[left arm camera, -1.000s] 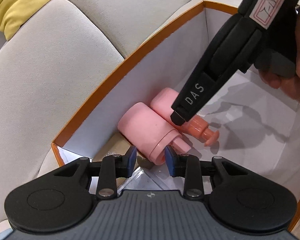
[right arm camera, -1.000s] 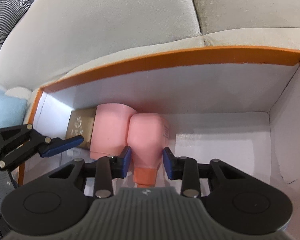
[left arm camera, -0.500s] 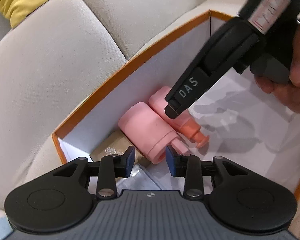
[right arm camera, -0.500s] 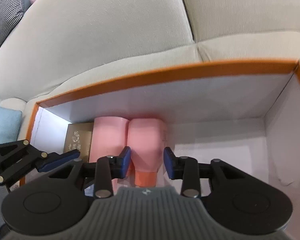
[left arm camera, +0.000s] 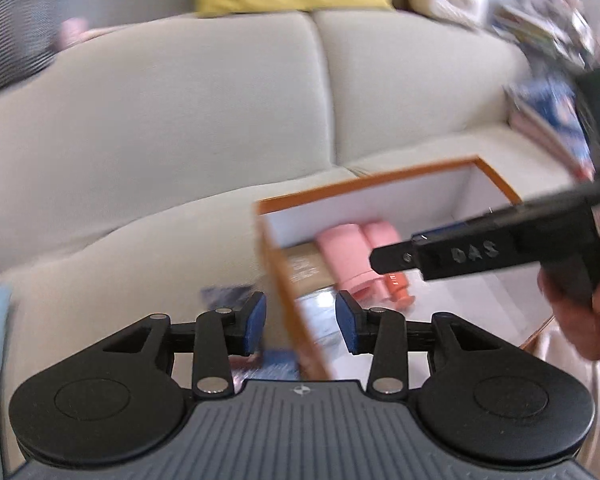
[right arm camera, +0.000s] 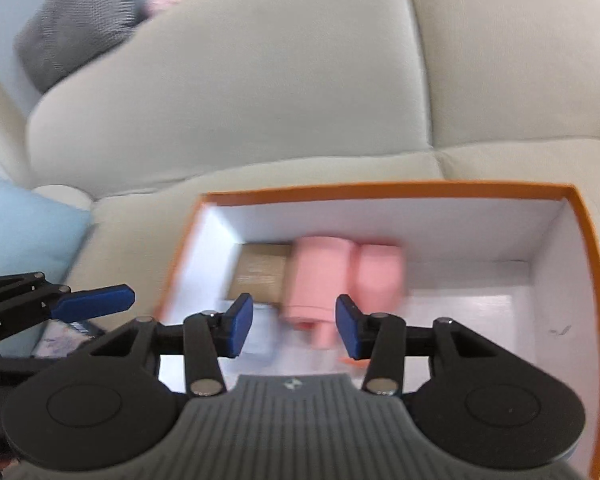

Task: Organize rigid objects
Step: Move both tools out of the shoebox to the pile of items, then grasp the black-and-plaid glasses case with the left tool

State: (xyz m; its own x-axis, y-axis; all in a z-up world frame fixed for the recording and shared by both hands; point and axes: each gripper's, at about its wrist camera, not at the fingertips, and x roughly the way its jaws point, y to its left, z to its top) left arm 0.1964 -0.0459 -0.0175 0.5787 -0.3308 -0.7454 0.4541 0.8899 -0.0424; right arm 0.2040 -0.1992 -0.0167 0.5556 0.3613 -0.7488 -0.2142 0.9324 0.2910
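Your left gripper (left arm camera: 300, 322) and right gripper (right arm camera: 295, 326) both hang above the orange-rimmed box (right arm camera: 380, 191) on the sofa (right arm camera: 260, 80), fingers spread with nothing between them, jaws having just been opening. Two pink bottles (right arm camera: 320, 276) lie side by side against the box's far wall, next to a tan carton (right arm camera: 260, 270).
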